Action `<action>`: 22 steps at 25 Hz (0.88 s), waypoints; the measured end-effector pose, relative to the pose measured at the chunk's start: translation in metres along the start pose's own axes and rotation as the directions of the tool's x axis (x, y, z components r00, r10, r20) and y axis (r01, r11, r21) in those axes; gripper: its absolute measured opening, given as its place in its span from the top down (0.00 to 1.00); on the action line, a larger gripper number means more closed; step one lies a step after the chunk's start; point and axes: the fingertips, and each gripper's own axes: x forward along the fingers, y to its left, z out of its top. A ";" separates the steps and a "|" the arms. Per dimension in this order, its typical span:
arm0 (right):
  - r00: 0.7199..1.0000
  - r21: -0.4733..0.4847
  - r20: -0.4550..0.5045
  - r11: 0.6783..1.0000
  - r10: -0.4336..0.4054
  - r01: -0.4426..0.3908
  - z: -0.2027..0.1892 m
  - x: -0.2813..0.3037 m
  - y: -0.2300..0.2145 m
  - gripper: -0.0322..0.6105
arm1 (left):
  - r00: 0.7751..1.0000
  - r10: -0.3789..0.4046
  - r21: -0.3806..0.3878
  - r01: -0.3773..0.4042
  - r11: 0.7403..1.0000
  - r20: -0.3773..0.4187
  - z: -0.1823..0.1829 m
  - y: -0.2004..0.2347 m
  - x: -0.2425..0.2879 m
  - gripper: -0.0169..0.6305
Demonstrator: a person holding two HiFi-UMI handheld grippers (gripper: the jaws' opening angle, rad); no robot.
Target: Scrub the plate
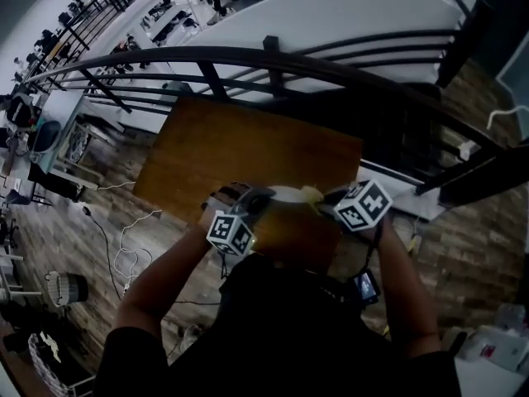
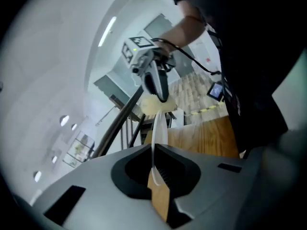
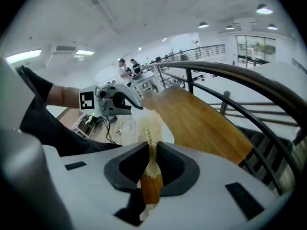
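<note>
A white plate (image 1: 285,195) is held up over the near edge of the wooden table (image 1: 248,151). My left gripper (image 2: 156,164) is shut on the plate's rim (image 2: 159,128), which I see edge-on in the left gripper view. My right gripper (image 3: 152,159) is shut on a pale yellow fibrous scrubber (image 3: 150,128), and the scrubber's tip lies against the plate (image 3: 167,132). In the head view the left gripper (image 1: 248,207) and the right gripper (image 1: 332,205) face each other across the plate, with the scrubber (image 1: 312,194) between them. Each gripper view shows the other gripper: the right gripper (image 2: 154,78) and the left gripper (image 3: 115,102).
A black curved railing (image 1: 248,58) runs just beyond the table's far edge, with a drop to a lower floor behind it. White cables (image 1: 124,240) lie on the wood floor at the left. A small device (image 1: 364,286) hangs by the person's right forearm.
</note>
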 end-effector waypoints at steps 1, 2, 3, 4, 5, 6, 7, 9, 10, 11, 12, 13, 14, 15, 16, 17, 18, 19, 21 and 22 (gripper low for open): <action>0.999 0.042 0.029 0.999 -0.027 0.026 -0.002 0.004 -0.003 0.86 | 0.999 -0.021 -0.077 0.023 0.997 0.026 -0.007 0.000 0.005 0.95; 0.997 0.080 0.054 0.996 -0.054 0.050 -0.004 0.008 -0.005 0.86 | 0.998 -0.042 -0.149 0.050 0.988 0.052 -0.015 0.000 0.010 0.95; 0.994 0.117 0.079 0.991 -0.081 0.071 -0.005 0.014 -0.006 0.86 | 0.995 -0.066 -0.221 0.082 0.972 0.078 -0.024 0.000 0.015 0.95; 0.989 0.154 0.107 0.984 -0.104 0.087 -0.004 0.019 -0.006 0.86 | 0.990 -0.093 -0.295 0.120 0.948 0.105 -0.034 -0.001 0.019 0.95; 0.983 0.192 0.135 0.976 -0.127 0.100 -0.003 0.025 -0.004 0.86 | 0.984 -0.120 -0.372 0.163 0.914 0.135 -0.044 -0.002 0.023 0.95; 0.975 0.230 0.160 0.967 -0.152 0.113 -0.001 0.030 -0.002 0.86 | 0.975 -0.146 -0.447 0.208 0.870 0.169 -0.053 -0.002 0.026 0.95; 0.967 0.267 0.179 0.955 -0.180 0.128 0.000 0.037 0.001 0.86 | 0.964 -0.171 -0.513 0.254 0.820 0.204 -0.062 -0.004 0.029 0.95; 0.949 0.329 0.207 0.930 -0.239 0.162 0.004 0.052 0.008 0.86 | 0.941 -0.218 -0.606 0.334 0.722 0.259 -0.081 -0.008 0.032 0.95; 0.939 0.355 0.216 0.917 -0.269 0.181 0.007 0.061 0.013 0.86 | 0.930 -0.242 -0.631 0.365 0.684 0.275 -0.092 -0.011 0.033 0.95; 0.929 0.376 0.221 0.905 -0.297 0.200 0.011 0.070 0.018 0.86 | 0.920 -0.267 -0.649 0.391 0.652 0.286 -0.104 -0.015 0.033 0.95; 0.920 0.397 0.221 0.892 -0.323 0.218 0.014 0.080 0.022 0.86 | 0.910 -0.291 -0.668 0.416 0.618 0.297 -0.116 -0.019 0.033 0.95; 0.914 0.418 0.217 0.879 -0.344 0.231 0.017 0.089 0.028 0.86 | 0.898 -0.314 -0.691 0.439 0.574 0.309 -0.127 -0.023 0.034 0.95; 0.908 0.440 0.213 0.865 -0.360 0.239 0.019 0.099 0.033 0.86 | 0.885 -0.336 -0.715 0.461 0.526 0.323 -0.137 -0.028 0.034 0.95; 0.904 0.464 0.210 0.852 -0.372 0.243 0.021 0.108 0.040 0.86 | 0.871 -0.356 -0.734 0.482 0.478 0.339 -0.147 -0.033 0.033 0.95; 0.900 0.488 0.208 0.838 -0.384 0.244 0.023 0.117 0.046 0.86 | 0.857 -0.374 -0.751 0.500 0.431 0.355 -0.155 -0.039 0.033 0.95; 0.896 0.511 0.206 0.824 -0.394 0.246 0.025 0.124 0.052 0.86 | 0.843 -0.391 -0.769 0.513 0.382 0.368 -0.163 -0.046 0.034 0.95; 0.891 0.530 0.202 0.811 -0.406 0.249 0.027 0.128 0.057 0.86 | 0.831 -0.406 -0.788 0.521 0.328 0.380 -0.169 -0.052 0.036 0.95; 0.886 0.544 0.198 0.799 -0.420 0.257 0.027 0.129 0.060 0.86 | 0.819 -0.419 -0.808 0.524 0.271 0.391 -0.173 -0.058 0.039 0.95; 0.876 0.566 0.182 0.777 -0.446 0.278 0.024 0.130 0.065 0.86 | 0.800 -0.441 -0.839 0.519 0.164 0.408 -0.177 -0.069 0.048 0.95; 0.873 0.577 0.172 0.765 -0.457 0.287 0.021 0.131 0.068 0.86 | 0.791 -0.451 -0.851 0.511 0.117 0.413 -0.180 -0.075 0.051 0.95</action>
